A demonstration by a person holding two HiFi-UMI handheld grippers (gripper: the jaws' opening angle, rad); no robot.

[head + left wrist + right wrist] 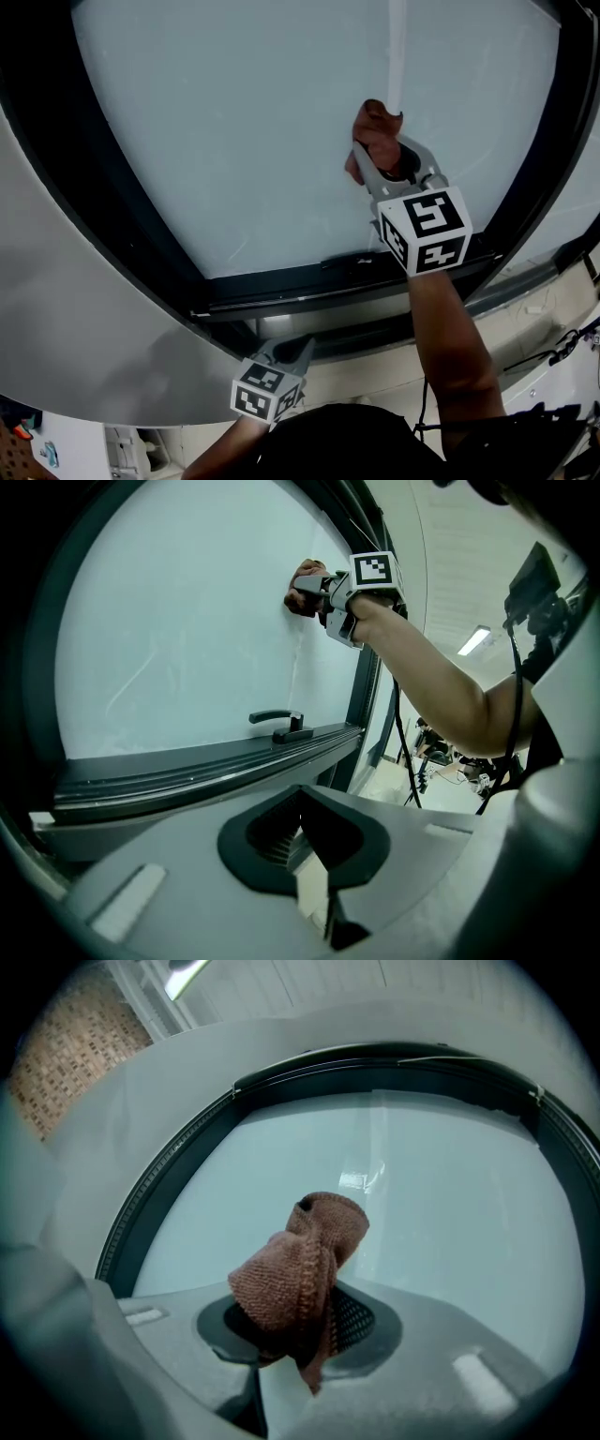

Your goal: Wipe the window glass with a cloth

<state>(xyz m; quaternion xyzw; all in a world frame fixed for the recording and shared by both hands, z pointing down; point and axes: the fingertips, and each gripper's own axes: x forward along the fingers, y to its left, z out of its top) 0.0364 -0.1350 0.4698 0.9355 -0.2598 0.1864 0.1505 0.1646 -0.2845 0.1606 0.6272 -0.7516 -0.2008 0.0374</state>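
Note:
The frosted window glass (244, 131) fills a dark frame (309, 286). A brown knitted cloth (375, 131) is bunched in my right gripper (367, 155), which is shut on it and presses it against the pane at mid-height on the right. In the right gripper view the cloth (305, 1269) sticks up out of the jaws toward the glass (450, 1213). My left gripper (298, 352) hangs low beneath the sill, shut and holding nothing. The left gripper view shows the cloth (302, 588) and the right gripper (314, 585) on the pane from below.
A dark window handle (277, 726) lies on the lower frame rail (197, 766). A curved grey wall panel (75, 319) borders the window on the left. Cables (408, 752) and equipment stand on the floor at the right.

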